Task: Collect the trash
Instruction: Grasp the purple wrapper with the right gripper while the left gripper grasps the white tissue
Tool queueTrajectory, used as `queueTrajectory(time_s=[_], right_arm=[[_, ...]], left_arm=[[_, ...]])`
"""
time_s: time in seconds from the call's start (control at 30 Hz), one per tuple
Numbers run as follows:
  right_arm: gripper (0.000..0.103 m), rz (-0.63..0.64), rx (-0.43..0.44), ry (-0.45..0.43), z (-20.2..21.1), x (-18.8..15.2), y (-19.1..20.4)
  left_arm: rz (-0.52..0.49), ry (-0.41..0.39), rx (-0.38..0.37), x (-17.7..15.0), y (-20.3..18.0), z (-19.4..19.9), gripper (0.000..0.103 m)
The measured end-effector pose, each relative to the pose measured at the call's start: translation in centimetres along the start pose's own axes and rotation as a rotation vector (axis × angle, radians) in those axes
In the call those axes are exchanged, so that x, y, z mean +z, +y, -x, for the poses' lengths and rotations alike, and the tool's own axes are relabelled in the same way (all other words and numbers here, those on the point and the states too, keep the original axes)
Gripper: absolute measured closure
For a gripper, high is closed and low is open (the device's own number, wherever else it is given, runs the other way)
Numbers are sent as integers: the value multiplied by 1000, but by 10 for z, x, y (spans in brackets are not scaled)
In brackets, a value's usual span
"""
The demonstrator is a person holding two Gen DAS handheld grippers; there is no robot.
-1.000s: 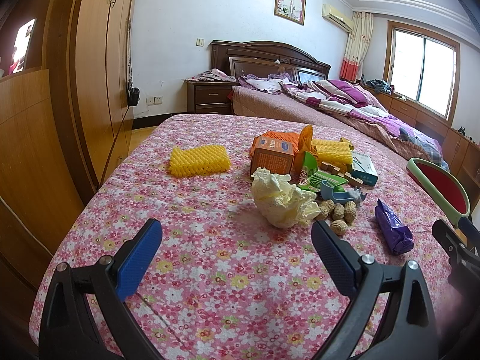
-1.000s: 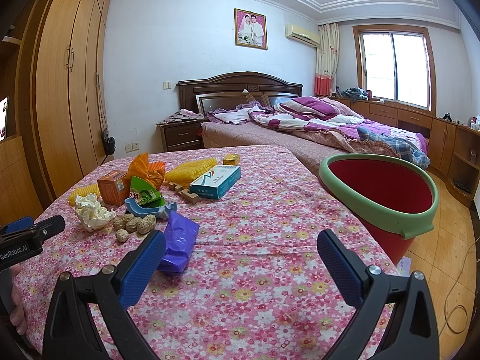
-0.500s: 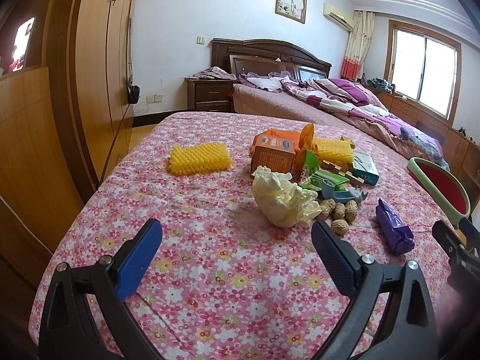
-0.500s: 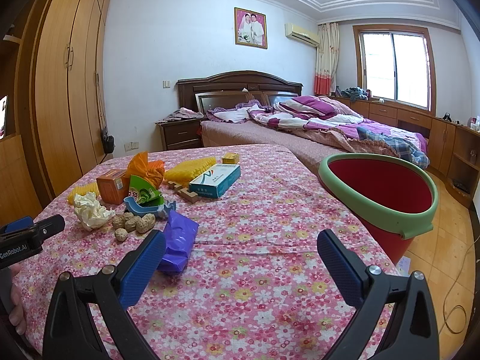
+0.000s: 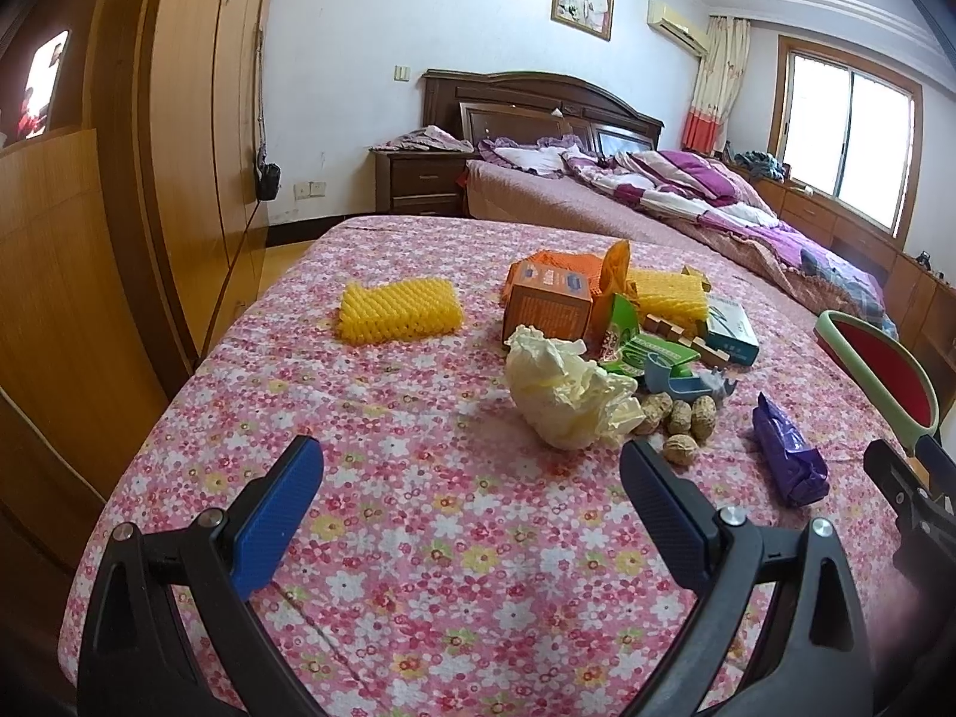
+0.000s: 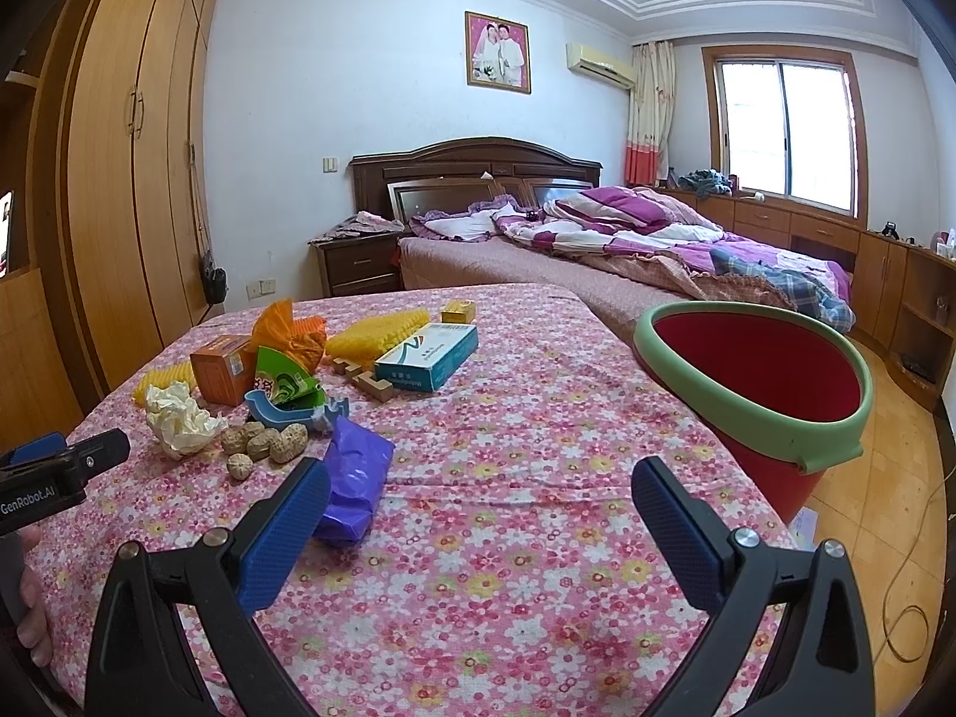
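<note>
A bedroom, with wooden wardrobes to the left, a dark headboard and rumpled purple bedding far ahead, and in the foreground a table under a pink floral cloth (image 5: 418,538) strewn with litter. Left gripper (image 5: 472,478) spread wide and empty, hovering low over bare cloth. Just ahead and a little right of its centre line, near the right finger's tip: the crumpled tissue (image 5: 567,394), lumpy, with no clear long axis. Judged the nearest piece of trash for this hand, with nothing in between. Packed close behind and right of the tissue: a cluster of walnuts (image 5: 681,418), a blue plastic scoop (image 5: 681,382), green wrappers (image 5: 645,346), an orange box (image 5: 547,305); likely to be nudged if the fingers reach too deep. Off alone, ahead-left: a yellow foam net (image 5: 397,310). Right gripper (image 6: 478,496) likewise wide apart, holding nothing. Beside its left finger, partly hidden behind it: the purple wrapper (image 6: 352,478), long axis running roughly away from the camera and leaning slightly right. Well to the right, beyond the table edge and tilted toward the table: the red bin with green rim (image 6: 836,448), mouth clear. Further ahead-left of the right gripper: a white and teal box (image 6: 430,355) and wooden blocks (image 6: 364,379). Probable first move: left fingers closing about the tissue, then a carry rightward across the other gripper's space to the bin.
</note>
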State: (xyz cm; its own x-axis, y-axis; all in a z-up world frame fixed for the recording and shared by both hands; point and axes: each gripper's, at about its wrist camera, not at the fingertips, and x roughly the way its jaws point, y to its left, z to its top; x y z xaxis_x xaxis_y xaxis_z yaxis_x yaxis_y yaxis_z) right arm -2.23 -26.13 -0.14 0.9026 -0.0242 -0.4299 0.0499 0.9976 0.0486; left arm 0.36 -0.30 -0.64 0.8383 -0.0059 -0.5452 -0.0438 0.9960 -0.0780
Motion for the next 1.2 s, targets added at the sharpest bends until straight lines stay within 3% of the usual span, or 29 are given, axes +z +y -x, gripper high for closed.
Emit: queueTrajectory(time_s=[0.33,0.67,0.77,0.87,1.0,1.2], right_arm=[[0,-11,28,55,-10,6,-3],[0,41,46,94,-9,20,4],[0,50,66,123,-14,24,8],[0,55,90,165,-22,28,14],[17,63,148,243,-35,27,23],[40,85,195,333,-58,22,40]], left_arm=[[-65,76,-82,13,-21,-4,11],[-163,123,-109,31,-54,-21,28],[-162,180,-123,31,-57,-35,35],[-143,232,-129,31,-53,-47,54],[-105,231,-157,32,-40,-50,64],[-57,229,-259,37,-31,-40,66]])
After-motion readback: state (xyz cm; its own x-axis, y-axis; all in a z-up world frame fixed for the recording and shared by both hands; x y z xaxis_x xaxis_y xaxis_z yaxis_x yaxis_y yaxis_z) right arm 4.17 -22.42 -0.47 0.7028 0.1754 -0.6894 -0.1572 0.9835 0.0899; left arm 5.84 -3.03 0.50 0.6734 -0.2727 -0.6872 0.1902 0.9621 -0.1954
